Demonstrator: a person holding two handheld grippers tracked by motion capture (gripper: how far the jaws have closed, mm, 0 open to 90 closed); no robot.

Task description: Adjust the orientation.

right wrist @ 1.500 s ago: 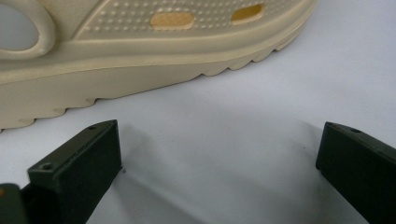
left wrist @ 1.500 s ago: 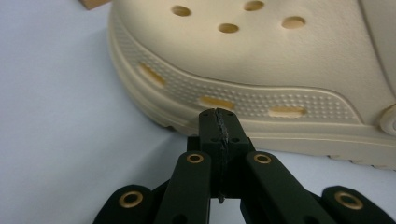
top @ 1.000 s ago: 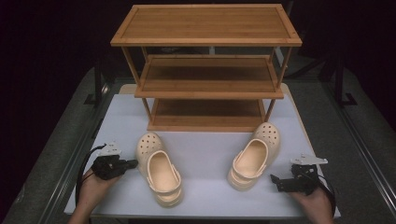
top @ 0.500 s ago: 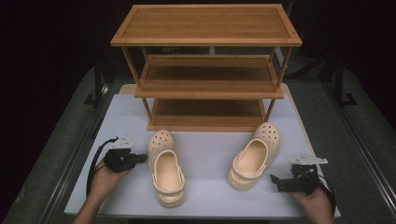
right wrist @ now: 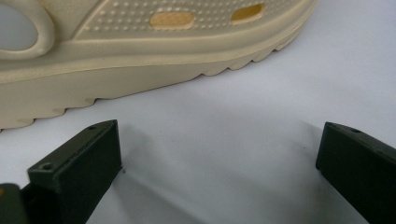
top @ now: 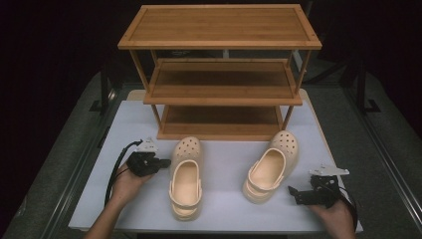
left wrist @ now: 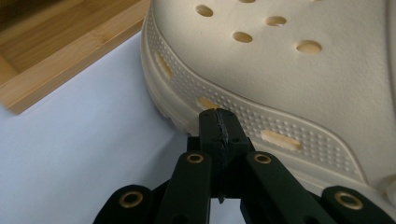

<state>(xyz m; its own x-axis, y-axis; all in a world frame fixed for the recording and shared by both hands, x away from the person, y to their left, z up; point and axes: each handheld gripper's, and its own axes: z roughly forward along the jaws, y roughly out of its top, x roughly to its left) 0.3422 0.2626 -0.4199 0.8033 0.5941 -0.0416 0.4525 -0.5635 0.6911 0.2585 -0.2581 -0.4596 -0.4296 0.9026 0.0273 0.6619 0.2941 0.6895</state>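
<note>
Two cream foam clogs lie on the white bench (top: 99,199) in front of a three-tier bamboo shoe rack (top: 220,69), seen from above. The left clog (top: 185,177) lies at lower centre-left of the high view, its long axis running nearly straight up the frame, perforated toe toward the rack and open heel toward the lower edge. The left gripper (top: 161,164) sits just beside this clog's left flank, near the toe; in the left gripper view its fingers (left wrist: 219,135) are pressed together with nothing between them, their tips at or almost against the dotted side band of the clog (left wrist: 289,70), the toe holes lying at upper right of that frame. Whether tip and clog actually touch cannot be told. The right clog (top: 271,167) lies at lower centre-right, its axis tilted so the toe points to the upper right. The right gripper (top: 292,190) rests at the lower right of the frame, just off that clog's heel; in the right gripper view its fingers (right wrist: 79,158) stand wide apart over bare bench, with the clog's ribbed sole edge (right wrist: 140,56) crossing the upper left. Each hand is thus nearer its own clog; the left looks closer to contact but would need to open before any grasp. Both clogs appear light, pliable and smooth-walled, with slotted side vents.
</note>
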